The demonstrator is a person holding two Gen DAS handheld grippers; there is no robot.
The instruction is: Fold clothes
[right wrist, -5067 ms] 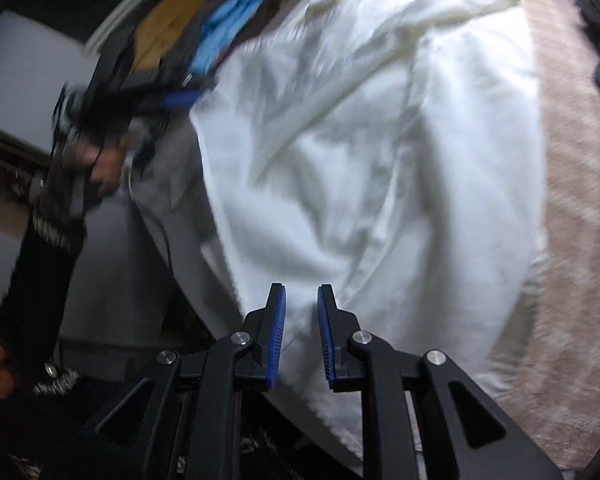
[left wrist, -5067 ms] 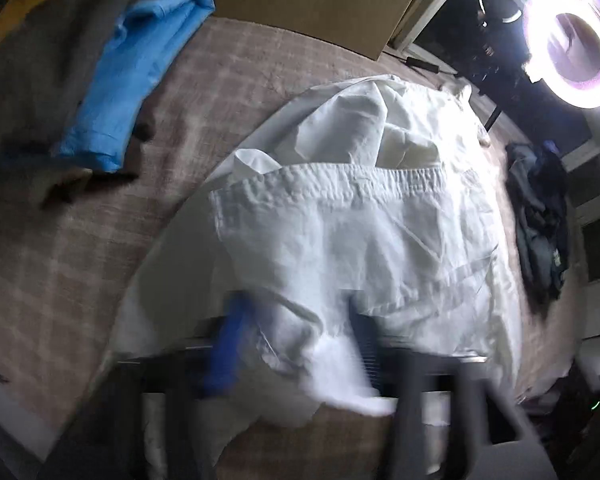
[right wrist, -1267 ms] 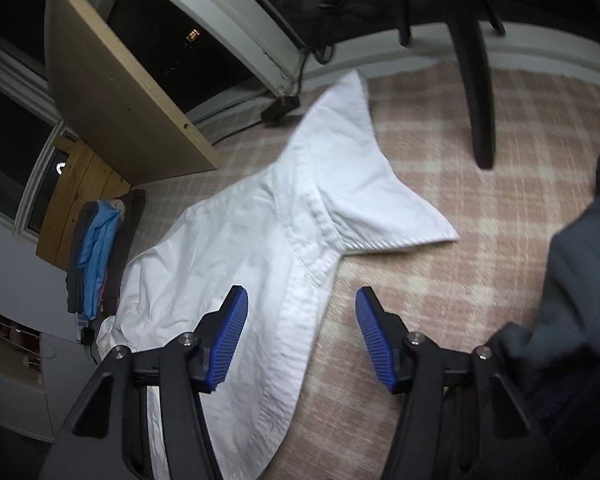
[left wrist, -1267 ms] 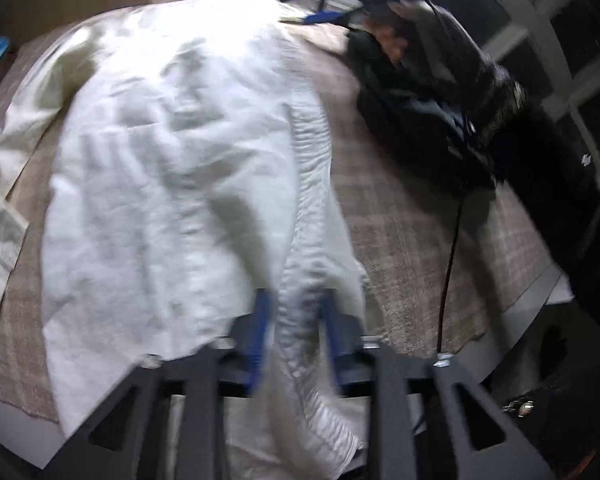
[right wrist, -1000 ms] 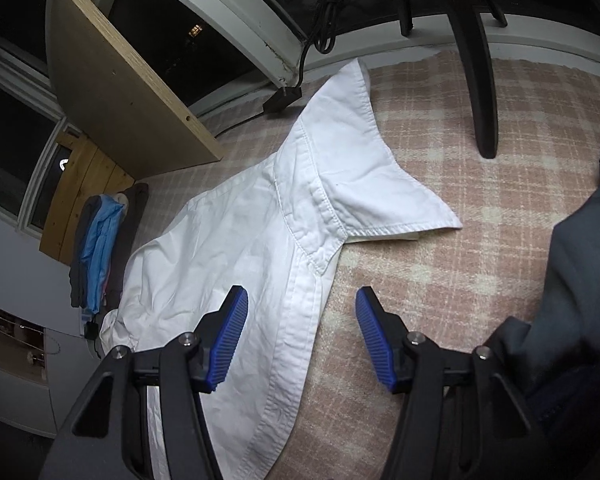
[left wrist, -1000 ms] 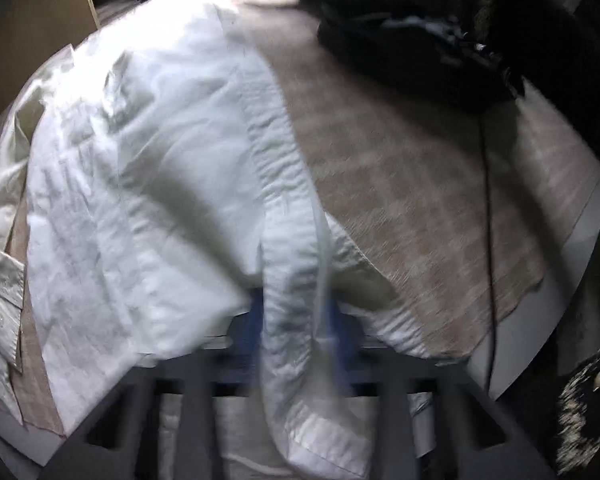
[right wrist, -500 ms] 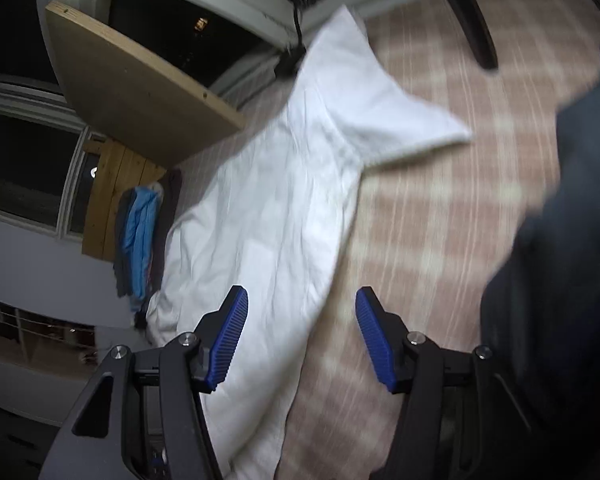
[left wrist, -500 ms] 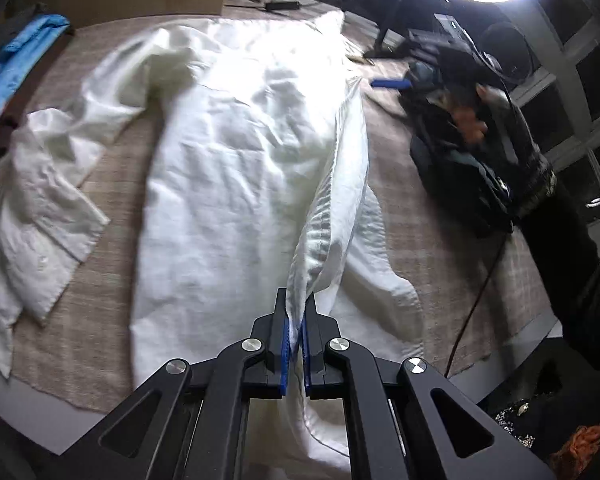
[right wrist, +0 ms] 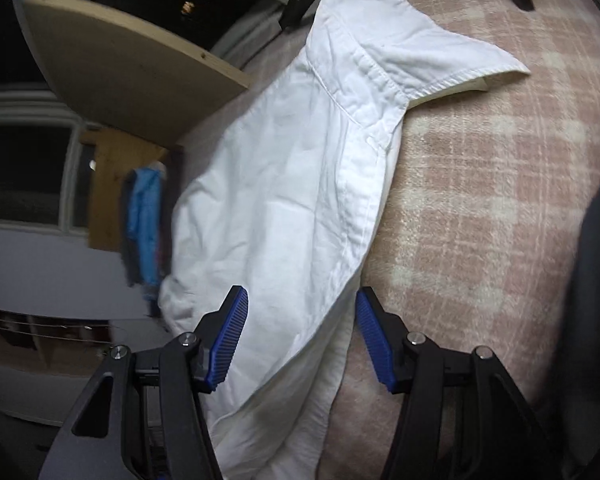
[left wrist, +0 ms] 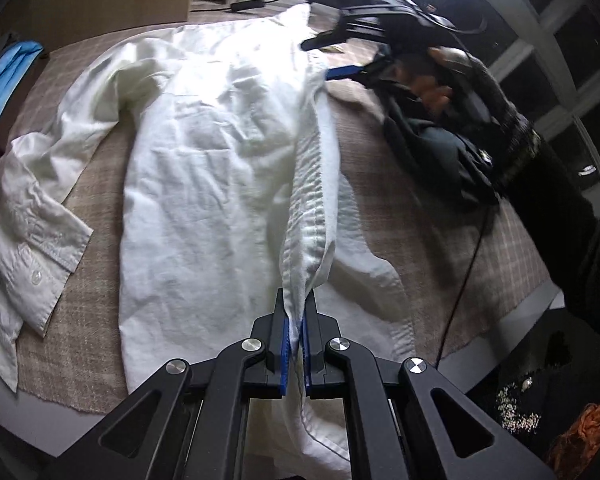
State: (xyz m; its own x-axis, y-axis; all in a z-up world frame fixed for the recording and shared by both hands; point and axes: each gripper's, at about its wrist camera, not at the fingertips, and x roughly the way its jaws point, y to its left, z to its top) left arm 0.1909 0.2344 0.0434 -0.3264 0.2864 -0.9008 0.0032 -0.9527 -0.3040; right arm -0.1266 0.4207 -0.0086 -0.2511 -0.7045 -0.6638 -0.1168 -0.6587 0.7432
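left gripper [left wrist: 295, 336] is clamped on the hem end of the white shirt [left wrist: 204, 168], pinching the front edge into a raised ridge, likely to keep that side taut and straight for folding. right gripper [right wrist: 298, 334] hangs spread wide over the same edge near the collar [right wrist: 412, 60], holding nothing. shirt lies spread on the checked cloth [right wrist: 480, 200], one sleeve [left wrist: 32, 216] flung out. dark clothes [left wrist: 440, 152] sit beside it, blue clothes [left wrist: 0, 80] well apart.

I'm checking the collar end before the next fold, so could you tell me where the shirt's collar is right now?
In the right wrist view the collar lies flat on the plaid cloth at upper centre, beyond the open right tool.
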